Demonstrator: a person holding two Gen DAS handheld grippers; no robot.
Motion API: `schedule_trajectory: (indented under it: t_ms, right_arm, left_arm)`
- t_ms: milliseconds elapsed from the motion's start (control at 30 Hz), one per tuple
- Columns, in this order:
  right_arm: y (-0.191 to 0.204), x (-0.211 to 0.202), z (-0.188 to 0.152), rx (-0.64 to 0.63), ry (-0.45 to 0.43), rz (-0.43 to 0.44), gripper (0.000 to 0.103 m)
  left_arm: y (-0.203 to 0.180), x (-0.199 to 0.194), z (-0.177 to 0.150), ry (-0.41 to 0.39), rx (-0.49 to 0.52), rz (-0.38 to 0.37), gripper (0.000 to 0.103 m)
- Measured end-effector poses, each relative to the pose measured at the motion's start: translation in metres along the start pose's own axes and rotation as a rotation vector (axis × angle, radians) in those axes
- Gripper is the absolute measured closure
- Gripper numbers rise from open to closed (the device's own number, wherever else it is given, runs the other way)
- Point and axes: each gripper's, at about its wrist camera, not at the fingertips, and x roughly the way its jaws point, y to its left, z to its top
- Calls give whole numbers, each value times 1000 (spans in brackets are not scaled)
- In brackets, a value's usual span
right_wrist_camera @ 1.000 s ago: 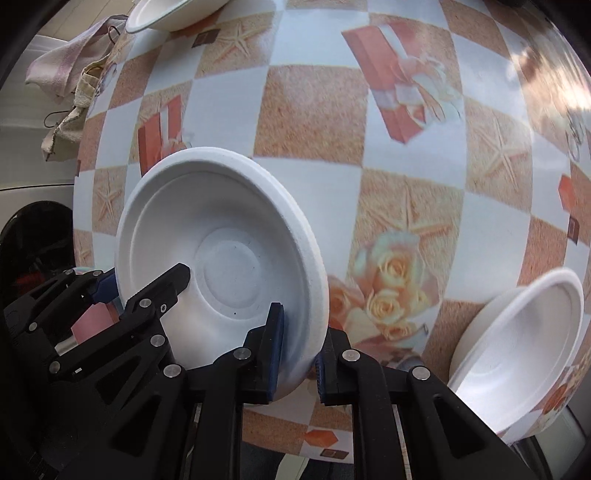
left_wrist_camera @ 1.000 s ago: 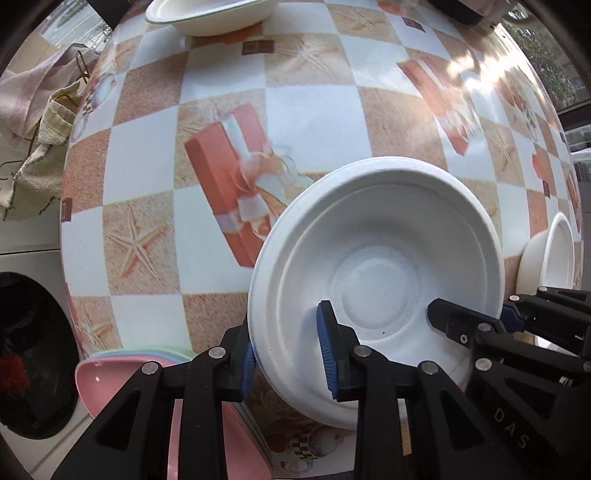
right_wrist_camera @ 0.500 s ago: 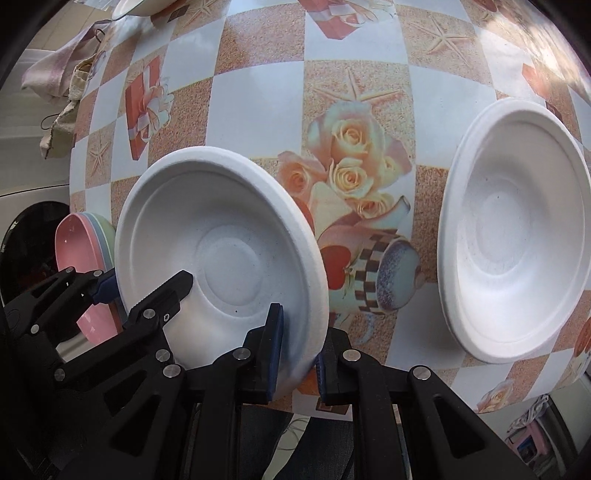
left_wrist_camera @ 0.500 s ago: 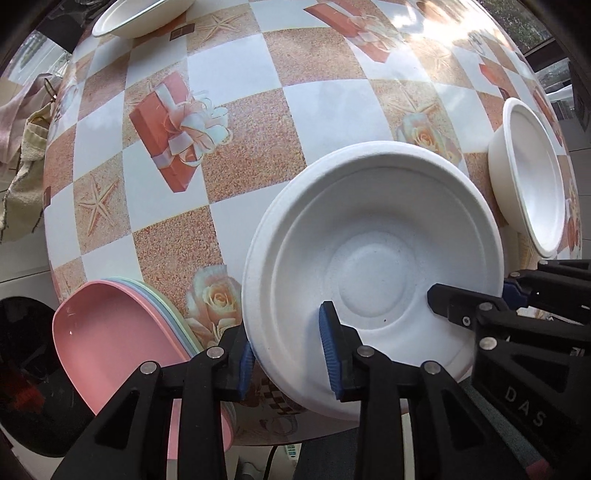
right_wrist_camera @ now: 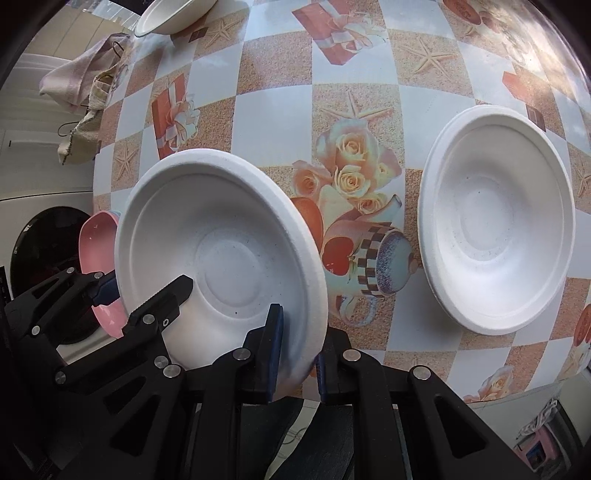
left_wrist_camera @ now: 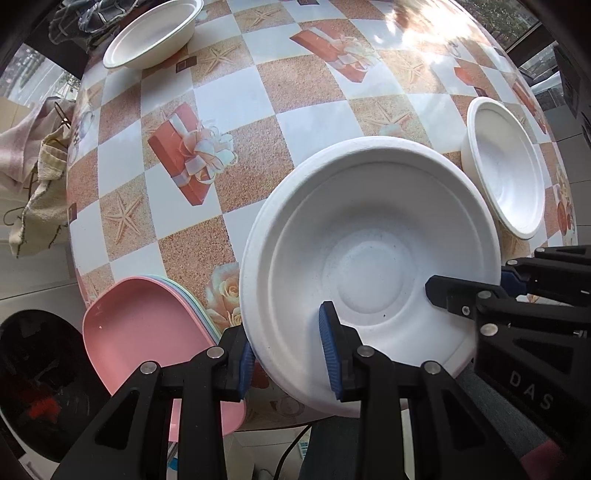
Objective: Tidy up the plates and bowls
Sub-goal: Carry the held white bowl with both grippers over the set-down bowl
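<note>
Both grippers clamp one white bowl [left_wrist_camera: 373, 273] by its rim: the left gripper [left_wrist_camera: 288, 354] pinches the near-left edge between its blue pads, and the right gripper [right_wrist_camera: 299, 349] is closed tight on the opposite edge. Held bowl sits above the near edge of the table [left_wrist_camera: 236, 99] and is empty.

A second white bowl [right_wrist_camera: 496, 236], also empty, rests on the table to the right of the held bowl, apart from it. A third white bowl [left_wrist_camera: 151, 35], its inside not fully visible, stands at the table's far-left edge. A stack of pastel plates [left_wrist_camera: 147, 339], pink on top, lies at the near-left edge beside the held bowl; nothing is on it.

Compared with a second ago, the held bowl has shifted across the table: the second bowl and the plate stack now show far more fully.

Table carries a checked cloth printed with gift boxes, starfish and roses. Crumpled cloths [left_wrist_camera: 33, 162] hang off its left side.
</note>
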Motion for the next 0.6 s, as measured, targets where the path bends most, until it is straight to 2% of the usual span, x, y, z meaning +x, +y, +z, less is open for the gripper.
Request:
schedule_trajectory:
  t_ms: [300,600]
  right_arm:
    - [-18,-22,-8,47,-72,21,86]
    - [-63,-53,-23,163,-145,43,86]
  left_arm:
    - [-24,-30,8,-55,63,24,68]
    - [-49,-57,28,-103,159,11,68]
